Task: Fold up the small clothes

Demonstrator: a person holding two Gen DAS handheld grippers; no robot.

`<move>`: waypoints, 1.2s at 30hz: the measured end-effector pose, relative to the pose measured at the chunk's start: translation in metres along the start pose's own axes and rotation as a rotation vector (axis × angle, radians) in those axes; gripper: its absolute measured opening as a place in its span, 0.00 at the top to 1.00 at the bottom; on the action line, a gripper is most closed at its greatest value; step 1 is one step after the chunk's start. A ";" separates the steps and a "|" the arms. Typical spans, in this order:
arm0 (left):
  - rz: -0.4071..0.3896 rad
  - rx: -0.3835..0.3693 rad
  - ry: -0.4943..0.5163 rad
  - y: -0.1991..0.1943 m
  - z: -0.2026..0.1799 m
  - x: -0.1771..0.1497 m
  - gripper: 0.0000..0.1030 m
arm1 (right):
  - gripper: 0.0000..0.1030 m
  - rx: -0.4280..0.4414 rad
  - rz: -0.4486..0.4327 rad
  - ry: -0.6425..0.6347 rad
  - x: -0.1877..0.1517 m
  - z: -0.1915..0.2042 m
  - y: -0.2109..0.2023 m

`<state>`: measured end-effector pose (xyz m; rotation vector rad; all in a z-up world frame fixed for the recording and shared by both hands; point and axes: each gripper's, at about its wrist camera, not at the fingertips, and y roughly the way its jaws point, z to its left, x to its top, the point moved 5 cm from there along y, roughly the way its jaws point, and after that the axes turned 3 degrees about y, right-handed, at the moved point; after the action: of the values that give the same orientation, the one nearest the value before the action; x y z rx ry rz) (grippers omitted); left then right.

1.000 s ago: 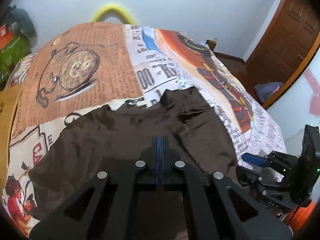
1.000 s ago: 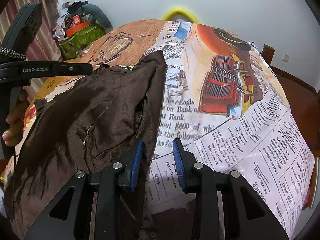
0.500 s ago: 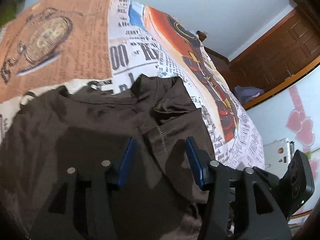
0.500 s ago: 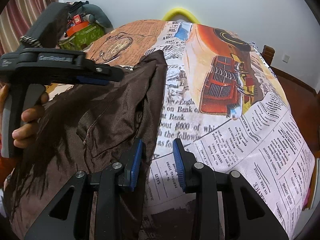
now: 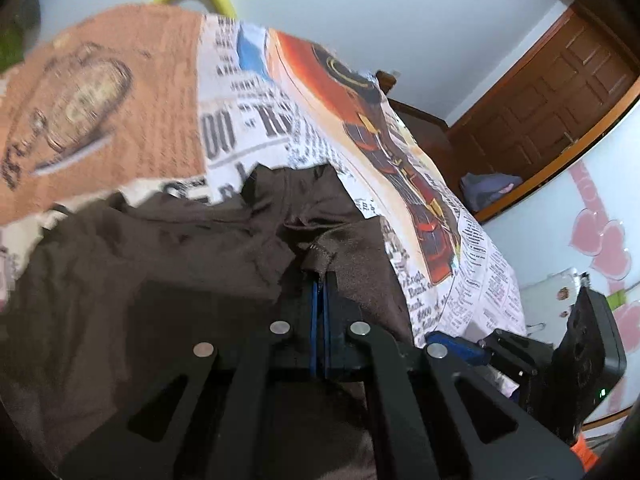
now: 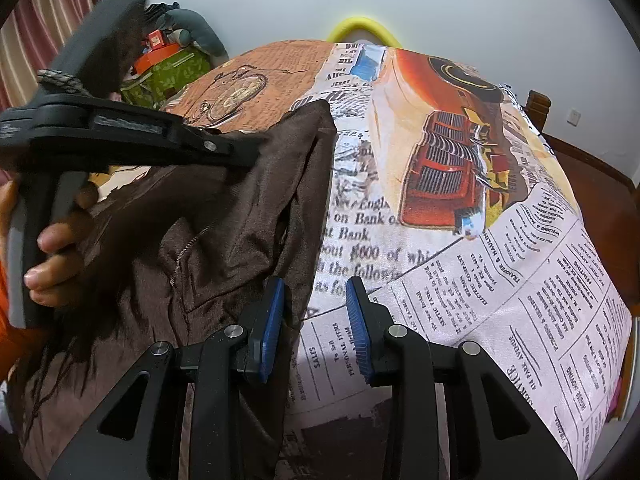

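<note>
One large bed covering [image 6: 460,280] printed with newspaper text, an orange vintage truck and a pocket watch fills both of our views. On its left side lies the task's thing, a dark brown garment of thin, slightly shiny woven fabric [image 6: 224,240], rumpled and spread out, with a line of pale stitching or a zip running down its front.

We judge this garment light, limp and a little slippery. It will not hold a crease by itself, and any lifted part will sag and drag the rest along. Hems, seams and corners look like the surest places to take hold, since the doubled cloth there gives the pads more to bite.

Our left gripper [image 5: 320,276] is pressed together on a raised fold of the brown cloth [image 5: 316,254] near the stitched edge; the fabric bunches up at its tips. From the right wrist view we see this same tool from the side, held in a hand [image 6: 56,248], its tips buried in the garment.

Our right gripper [image 6: 316,324] hangs with its blue ribbed pads [image 6: 272,320] partly spread and pinching nothing. Its left pad sits just beside the garment's right edge, and its right pad is over bare printed covering.

Smaller things lie beyond the bed: a yellow curved bar [image 6: 362,28] and a wooden door [image 5: 552,92].
</note>
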<state>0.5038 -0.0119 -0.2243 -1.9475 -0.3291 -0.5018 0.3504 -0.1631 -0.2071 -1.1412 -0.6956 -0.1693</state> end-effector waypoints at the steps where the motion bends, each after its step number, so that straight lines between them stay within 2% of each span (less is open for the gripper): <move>1: -0.006 0.013 0.012 -0.005 0.000 0.000 0.99 | 0.72 0.000 0.000 -0.001 0.000 0.000 0.000; 6: -0.003 0.110 0.069 -0.023 0.006 -0.011 0.99 | 0.71 -0.002 -0.002 -0.004 0.000 0.000 0.000; 8: 0.011 0.175 0.106 -0.021 0.009 -0.017 0.99 | 0.71 -0.002 -0.002 -0.006 -0.001 0.000 0.000; 10: 0.038 0.202 0.107 -0.014 0.015 -0.023 0.99 | 0.70 -0.005 -0.003 -0.012 -0.001 0.001 0.000; 13: 0.076 0.196 0.050 -0.006 0.029 -0.032 0.99 | 0.68 -0.018 -0.004 -0.019 -0.002 0.001 -0.001; 18: 0.049 0.183 -0.046 -0.020 0.041 -0.046 0.99 | 0.65 -0.030 -0.003 -0.030 -0.002 0.000 -0.001; 22: 0.044 0.258 -0.032 -0.027 0.045 -0.055 0.99 | 0.65 -0.039 -0.005 -0.034 -0.002 0.001 0.000; 26: 0.051 0.248 -0.047 -0.029 0.053 -0.055 0.99 | 0.65 -0.045 -0.006 -0.015 0.004 0.001 -0.004; 30: 0.035 0.270 -0.016 -0.037 0.050 -0.054 0.98 | 0.65 0.009 -0.032 0.021 0.015 0.004 -0.015; 33: 0.008 0.281 0.010 -0.049 0.046 -0.054 0.93 | 0.65 0.013 -0.039 0.007 0.019 0.011 -0.017; 35: -0.011 0.281 0.014 -0.061 0.048 -0.055 0.86 | 0.65 0.005 -0.033 -0.016 0.019 0.019 -0.014; 36: -0.023 0.283 0.011 -0.070 0.050 -0.055 0.78 | 0.65 0.002 -0.028 -0.026 0.018 0.022 -0.012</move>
<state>0.4347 0.0625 -0.2138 -1.6681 -0.3935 -0.4550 0.3492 -0.1454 -0.1819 -1.1342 -0.7346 -0.1779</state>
